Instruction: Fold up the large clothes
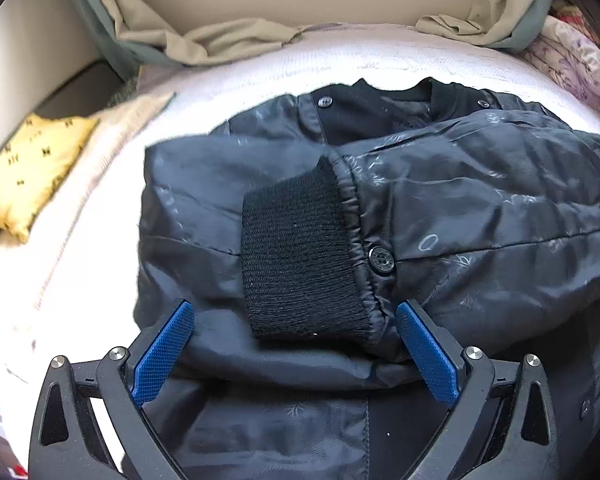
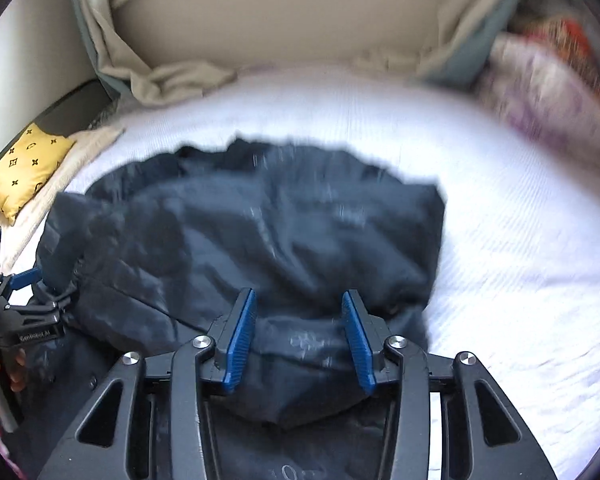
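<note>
A dark padded jacket [image 1: 380, 208] is lying on a bed [image 1: 260, 76] covered with a white sheet, collar toward the far side. One sleeve is lying folded across the chest, its black ribbed cuff [image 1: 296, 256] resting near the middle, just beside a button [image 1: 381, 258].

The left tongs [image 1: 294, 354] are hanging released, jaws spread wide on either side of the cuff, blue pads clear of the fabric.

The right tongs [image 2: 298, 338] are standing part-way apart over a bunched fold of the jacket; blur is hiding whether the pads are pressing it.

A yellow patterned cushion [image 1: 32, 168] is sitting at the bed's left edge.
</note>
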